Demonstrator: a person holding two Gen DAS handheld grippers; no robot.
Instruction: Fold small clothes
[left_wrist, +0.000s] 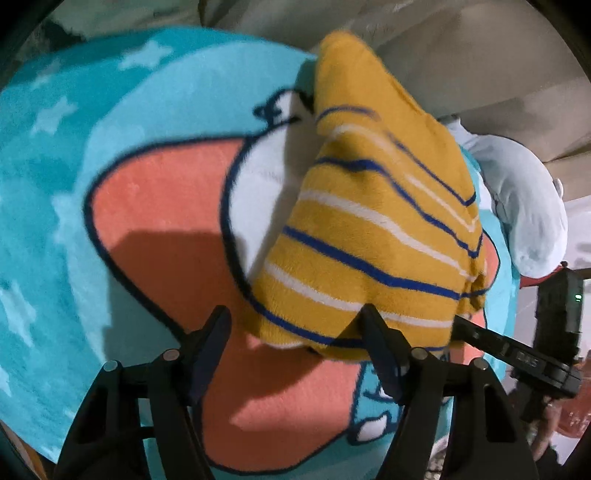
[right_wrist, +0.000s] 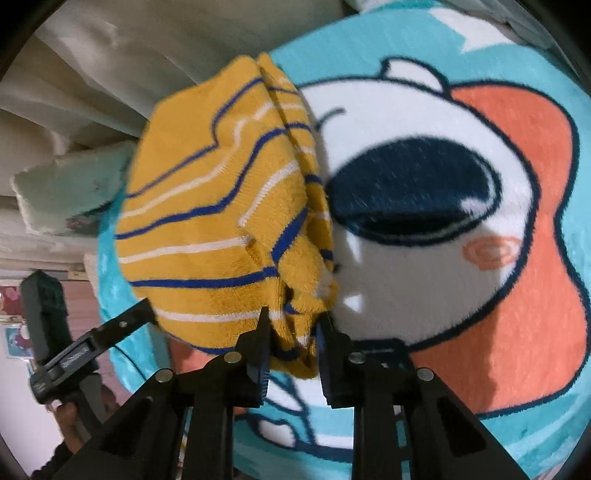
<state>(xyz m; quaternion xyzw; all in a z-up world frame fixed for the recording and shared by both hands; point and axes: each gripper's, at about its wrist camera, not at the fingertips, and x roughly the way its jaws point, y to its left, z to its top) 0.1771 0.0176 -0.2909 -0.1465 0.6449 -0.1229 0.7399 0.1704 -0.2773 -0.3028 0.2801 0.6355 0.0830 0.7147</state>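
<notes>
A mustard-yellow garment with blue and white stripes (left_wrist: 369, 229) lies folded on a plush teal cartoon rug (left_wrist: 55, 192). My left gripper (left_wrist: 295, 325) is open at the garment's near edge; its right finger (left_wrist: 380, 339) overlaps the cloth and its left finger stands over the orange patch. In the right wrist view, my right gripper (right_wrist: 293, 336) is shut on a bunched corner of the garment (right_wrist: 207, 206), with cloth pinched between its pads. The left gripper (right_wrist: 122, 325) shows there at the garment's left edge, held by a hand (right_wrist: 70, 417). The right gripper (left_wrist: 498, 347) reaches under the cloth from the right.
The rug (right_wrist: 517, 295) carries a white, orange and navy cartoon figure. A pale blue soft item (left_wrist: 528, 221) lies beyond its right edge. Beige bedding (left_wrist: 480, 55) is behind, and a pale green cloth (right_wrist: 74, 184) lies left of the garment.
</notes>
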